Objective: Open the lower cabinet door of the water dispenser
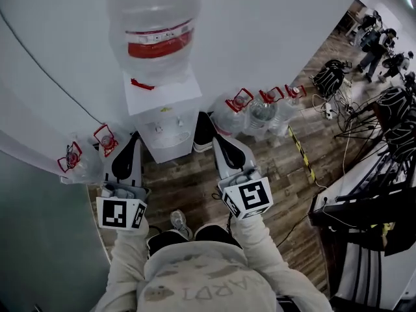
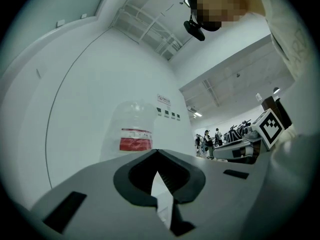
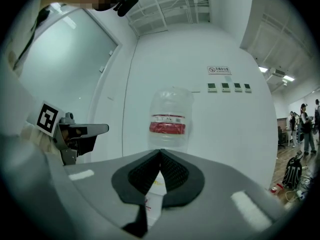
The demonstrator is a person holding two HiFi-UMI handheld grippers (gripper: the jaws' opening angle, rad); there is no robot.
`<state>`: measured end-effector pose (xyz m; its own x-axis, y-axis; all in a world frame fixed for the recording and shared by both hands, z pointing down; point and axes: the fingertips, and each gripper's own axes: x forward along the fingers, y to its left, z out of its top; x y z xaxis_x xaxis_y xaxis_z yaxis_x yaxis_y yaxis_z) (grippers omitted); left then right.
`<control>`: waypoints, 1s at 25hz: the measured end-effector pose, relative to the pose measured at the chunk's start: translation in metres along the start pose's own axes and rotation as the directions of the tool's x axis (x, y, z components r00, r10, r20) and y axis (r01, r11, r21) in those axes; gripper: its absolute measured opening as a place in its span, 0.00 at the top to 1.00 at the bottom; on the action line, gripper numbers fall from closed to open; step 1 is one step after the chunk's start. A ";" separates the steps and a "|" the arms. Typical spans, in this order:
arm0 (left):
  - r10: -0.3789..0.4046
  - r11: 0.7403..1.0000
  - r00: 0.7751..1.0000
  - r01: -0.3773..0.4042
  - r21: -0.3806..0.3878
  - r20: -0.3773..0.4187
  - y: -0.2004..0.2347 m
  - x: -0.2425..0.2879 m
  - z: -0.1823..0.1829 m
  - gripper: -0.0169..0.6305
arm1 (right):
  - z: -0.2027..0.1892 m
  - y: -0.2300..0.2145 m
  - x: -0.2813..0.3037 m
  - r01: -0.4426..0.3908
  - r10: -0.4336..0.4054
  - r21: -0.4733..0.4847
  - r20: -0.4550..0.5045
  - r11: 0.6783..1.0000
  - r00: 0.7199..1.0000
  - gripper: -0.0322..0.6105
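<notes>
1. Left tool is clenched, with nothing in it.
2. Right tool is likewise clenched and empty.
3. Water dispenser stands at 12 o'clock, between both tools.

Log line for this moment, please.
left gripper: shut, empty | right gripper: shut, empty | water dispenser: ahead, untouched

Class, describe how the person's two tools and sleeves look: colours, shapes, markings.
Both the left tool and right tool have pale grey bodies with black-lined, tapering jaws. Each carries a white cube printed with black square markers. The sleeves are cream.
</notes>
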<state>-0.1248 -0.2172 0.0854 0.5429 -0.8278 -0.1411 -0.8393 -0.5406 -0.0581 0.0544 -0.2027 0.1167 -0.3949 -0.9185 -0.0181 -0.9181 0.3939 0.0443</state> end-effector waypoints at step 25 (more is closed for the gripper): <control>-0.098 0.994 0.989 0.090 -0.067 -0.112 0.048 0.062 -0.102 0.97 | -0.108 -0.020 0.080 0.059 -0.041 0.090 -0.190 0.994 0.981 0.94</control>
<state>-0.1283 -0.3096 0.1751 0.6219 -0.7827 -0.0228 -0.7830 -0.6220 -0.0047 0.0452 -0.2879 0.2221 -0.3431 -0.9238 0.1698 -0.9392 0.3401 -0.0474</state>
